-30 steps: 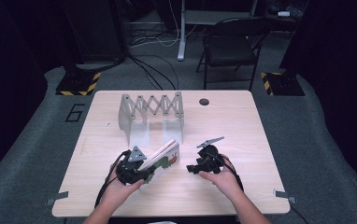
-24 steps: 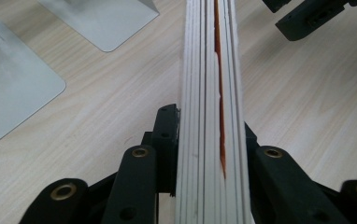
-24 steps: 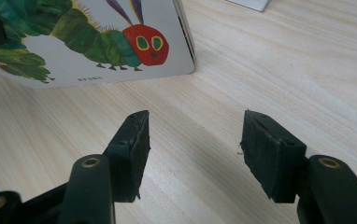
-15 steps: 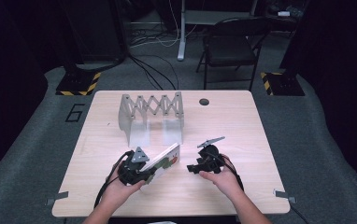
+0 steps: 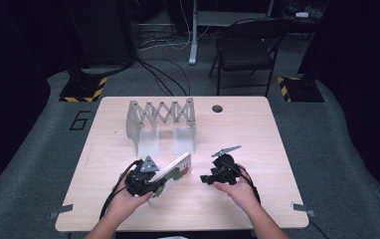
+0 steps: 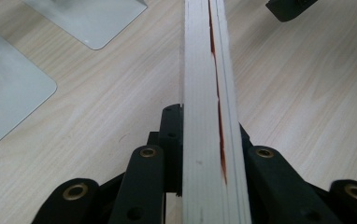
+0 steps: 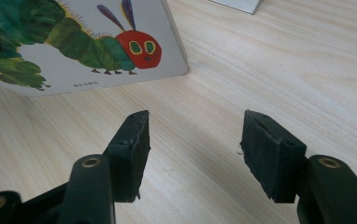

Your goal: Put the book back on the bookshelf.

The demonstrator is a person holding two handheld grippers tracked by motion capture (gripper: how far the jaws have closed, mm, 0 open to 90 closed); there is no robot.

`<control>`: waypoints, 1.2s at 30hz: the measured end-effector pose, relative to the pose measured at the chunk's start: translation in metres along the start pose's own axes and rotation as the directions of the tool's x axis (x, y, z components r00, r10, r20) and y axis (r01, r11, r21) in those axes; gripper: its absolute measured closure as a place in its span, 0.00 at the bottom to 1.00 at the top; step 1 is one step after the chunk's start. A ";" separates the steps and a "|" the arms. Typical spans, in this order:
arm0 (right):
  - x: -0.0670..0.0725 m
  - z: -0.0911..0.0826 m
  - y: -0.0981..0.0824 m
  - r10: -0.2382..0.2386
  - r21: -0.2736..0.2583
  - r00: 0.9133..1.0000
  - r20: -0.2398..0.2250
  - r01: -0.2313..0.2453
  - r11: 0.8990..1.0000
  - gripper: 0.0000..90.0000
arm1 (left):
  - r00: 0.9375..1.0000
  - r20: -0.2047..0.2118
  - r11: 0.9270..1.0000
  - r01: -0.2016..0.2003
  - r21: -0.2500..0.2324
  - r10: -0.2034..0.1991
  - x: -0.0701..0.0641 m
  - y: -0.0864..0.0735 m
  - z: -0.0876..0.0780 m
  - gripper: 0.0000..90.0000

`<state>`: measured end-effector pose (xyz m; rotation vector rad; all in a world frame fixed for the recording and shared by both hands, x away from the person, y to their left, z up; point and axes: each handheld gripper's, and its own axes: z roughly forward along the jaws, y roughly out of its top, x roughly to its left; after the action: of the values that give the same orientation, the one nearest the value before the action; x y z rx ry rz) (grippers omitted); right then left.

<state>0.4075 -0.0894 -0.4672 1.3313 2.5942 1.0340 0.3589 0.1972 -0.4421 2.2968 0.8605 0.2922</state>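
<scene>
One camera hangs above the person's edge of the pale wooden table (image 5: 257, 129), looking forward and down across it toward the black folding chair (image 5: 245, 50) beyond. Another rides low on the left gripper, hard against the white caterpillar board book (image 6: 209, 116), sighting along its edge. The right gripper's camera sits just above the tabletop, facing the same book's cover (image 7: 74, 42).

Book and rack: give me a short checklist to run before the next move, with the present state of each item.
1. Left gripper clamped on the book: ok, jaws press both faces.
2. Book off the table: cannot tell.
3. Right gripper free: ok, jaws apart, nothing between.
4. Rack upright at the table's far side: ok.
5. Path from book to rack clear: ok.
6. Rack slot wide enough for the book: cannot tell.
</scene>
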 end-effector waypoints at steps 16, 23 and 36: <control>-0.007 -0.007 -0.001 0.039 -0.014 0.999 0.007 -0.039 0.999 0.47 | 1.000 0.010 1.000 0.010 -0.004 -0.010 0.006 0.018 -0.011 0.85; -0.009 -0.008 -0.001 0.040 -0.016 0.999 0.003 -0.039 0.999 0.47 | 1.000 -0.012 1.000 0.015 -0.022 -0.015 0.011 0.026 -0.023 0.85; -0.011 -0.005 0.000 0.045 -0.013 0.999 -0.008 -0.045 0.999 0.47 | 0.998 -0.049 0.998 0.033 -0.051 -0.036 0.019 0.035 -0.044 0.85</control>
<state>0.4125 -0.1004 -0.4660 1.3922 2.5696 1.0620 0.3728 0.2112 -0.3864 2.2342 0.9071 0.3538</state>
